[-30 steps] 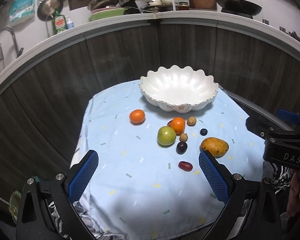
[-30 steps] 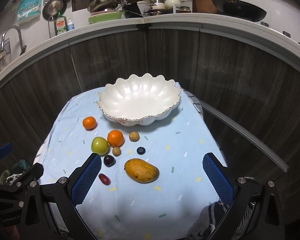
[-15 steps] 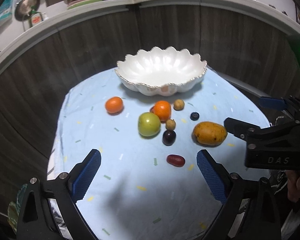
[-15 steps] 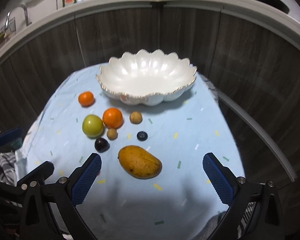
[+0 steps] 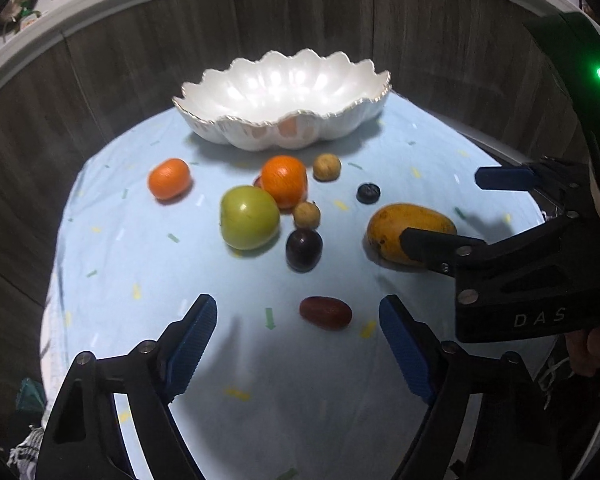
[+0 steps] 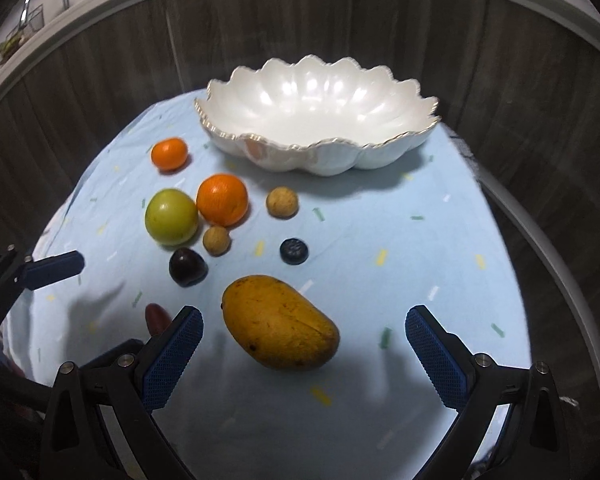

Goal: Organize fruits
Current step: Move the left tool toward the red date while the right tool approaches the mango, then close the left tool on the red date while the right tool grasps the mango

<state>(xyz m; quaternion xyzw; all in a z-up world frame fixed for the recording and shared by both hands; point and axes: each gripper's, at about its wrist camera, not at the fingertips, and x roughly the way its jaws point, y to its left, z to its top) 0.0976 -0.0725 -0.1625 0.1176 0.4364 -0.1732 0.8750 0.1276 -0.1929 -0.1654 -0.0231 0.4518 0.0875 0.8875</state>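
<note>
An empty white scalloped bowl (image 5: 260, 136) (image 6: 316, 112) stands at the back of the blue cloth. In front of it lie a tangerine (image 5: 169, 178), an orange (image 5: 284, 180), a green apple (image 5: 248, 222), two brown longans (image 5: 326, 166), a blueberry (image 5: 368, 193), a dark plum (image 5: 304, 248), a red date (image 5: 326, 312) and a mango (image 6: 280, 324). My left gripper (image 5: 296, 316) hovers low with its jaws closing; the date lies between the tips, untouched. My right gripper (image 6: 304, 320) is open and straddles the mango without touching it.
The blue cloth (image 5: 140, 264) covers a small round table whose edges drop off left and near. Dark wood cabinet fronts (image 5: 140, 52) curve behind, under a white counter. A person's hand (image 5: 592, 348) holds the right gripper at the right edge of the left wrist view.
Both grippers have come down and forward toward the fruit. The left jaws have narrowed around the date. The right fingers now flank the mango.
</note>
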